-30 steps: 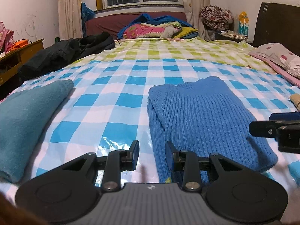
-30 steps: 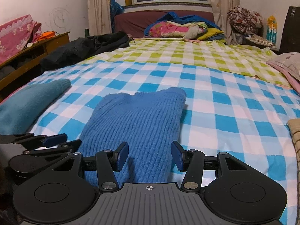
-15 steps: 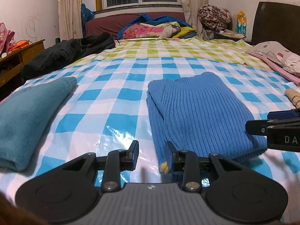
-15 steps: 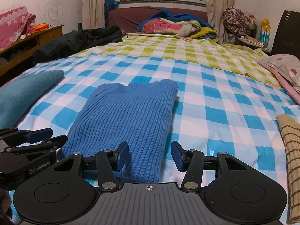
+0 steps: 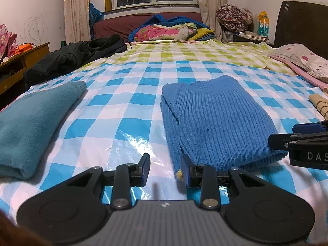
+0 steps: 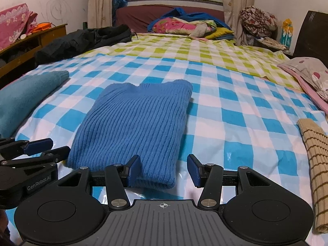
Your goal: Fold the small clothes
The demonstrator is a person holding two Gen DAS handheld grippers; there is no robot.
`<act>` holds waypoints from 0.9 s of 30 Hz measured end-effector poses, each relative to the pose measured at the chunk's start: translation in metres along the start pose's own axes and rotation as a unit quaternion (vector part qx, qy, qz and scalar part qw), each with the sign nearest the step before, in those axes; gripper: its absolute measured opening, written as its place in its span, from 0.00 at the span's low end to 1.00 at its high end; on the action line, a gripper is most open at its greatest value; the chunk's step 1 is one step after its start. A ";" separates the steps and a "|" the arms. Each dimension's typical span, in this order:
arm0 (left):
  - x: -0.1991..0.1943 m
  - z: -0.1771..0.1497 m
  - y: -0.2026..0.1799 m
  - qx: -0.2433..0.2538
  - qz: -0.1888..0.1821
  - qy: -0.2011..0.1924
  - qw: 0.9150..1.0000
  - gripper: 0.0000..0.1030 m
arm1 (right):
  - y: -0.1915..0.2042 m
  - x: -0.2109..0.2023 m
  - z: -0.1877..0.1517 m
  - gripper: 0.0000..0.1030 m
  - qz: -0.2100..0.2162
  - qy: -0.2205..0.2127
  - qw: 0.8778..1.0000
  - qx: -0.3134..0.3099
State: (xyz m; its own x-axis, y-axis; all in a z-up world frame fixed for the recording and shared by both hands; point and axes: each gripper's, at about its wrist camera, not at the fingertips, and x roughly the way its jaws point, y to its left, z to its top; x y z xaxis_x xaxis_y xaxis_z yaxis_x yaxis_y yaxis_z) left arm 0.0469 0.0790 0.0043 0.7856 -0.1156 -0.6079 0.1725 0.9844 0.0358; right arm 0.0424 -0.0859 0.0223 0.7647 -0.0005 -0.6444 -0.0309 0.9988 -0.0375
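A folded blue ribbed sweater [image 5: 215, 119] lies flat on the blue-and-white checked sheet [image 5: 127, 106] of the bed. My left gripper [image 5: 165, 169] hangs open at its near left corner. A small yellow tag on that corner sits just inside the right finger, and the pads press on nothing. In the right wrist view the sweater [image 6: 133, 127] reaches back to my right gripper [image 6: 164, 171], which is open. The near right corner of the hem lies loosely between its blue pads. Each gripper shows at the edge of the other's view: right gripper [image 5: 297, 139], left gripper [image 6: 37, 149].
A folded teal cloth [image 5: 30, 123] lies left of the sweater, and a tan striped cloth [image 6: 315, 164] lies at the right edge. A black jacket [image 5: 71, 59] sits far left, a pink spotted pillow [image 5: 303, 61] far right. Piled bedding [image 5: 168, 29] lies below the window.
Both grippers have drawn back toward the near edge of the bed, so the sweater's near hem now shows at the fingertips. The sweater has stayed still and the jaws have kept their width.
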 end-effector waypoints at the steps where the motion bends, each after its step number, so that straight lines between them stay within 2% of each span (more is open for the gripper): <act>1: -0.001 -0.001 0.000 0.000 0.000 0.001 1.000 0.38 | 0.000 0.000 0.000 0.48 -0.001 0.000 1.000 0.000; 6: -0.009 -0.007 0.001 0.002 0.002 0.006 1.000 0.39 | 0.002 -0.006 -0.004 0.48 -0.003 -0.004 1.000 -0.005; 14: -0.015 -0.020 -0.005 0.011 0.000 0.021 1.000 0.47 | 0.006 -0.013 -0.010 0.49 -0.006 -0.004 1.000 -0.009; 20: -0.019 -0.028 -0.007 0.005 0.000 0.029 1.000 0.55 | 0.008 -0.022 -0.023 0.52 -0.008 0.000 1.000 -0.009; 27: -0.020 -0.037 -0.009 0.003 0.013 0.037 0.999 0.70 | 0.008 -0.030 -0.045 0.55 -0.001 0.017 1.000 -0.005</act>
State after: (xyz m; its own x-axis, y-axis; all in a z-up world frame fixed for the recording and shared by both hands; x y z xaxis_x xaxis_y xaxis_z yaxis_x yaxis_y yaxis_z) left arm 0.0079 0.0775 -0.0129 0.7444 -0.0794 -0.6630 0.1562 0.9861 0.0572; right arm -0.0095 -0.0802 0.0073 0.7430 -0.0043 -0.6692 -0.0354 0.9983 -0.0458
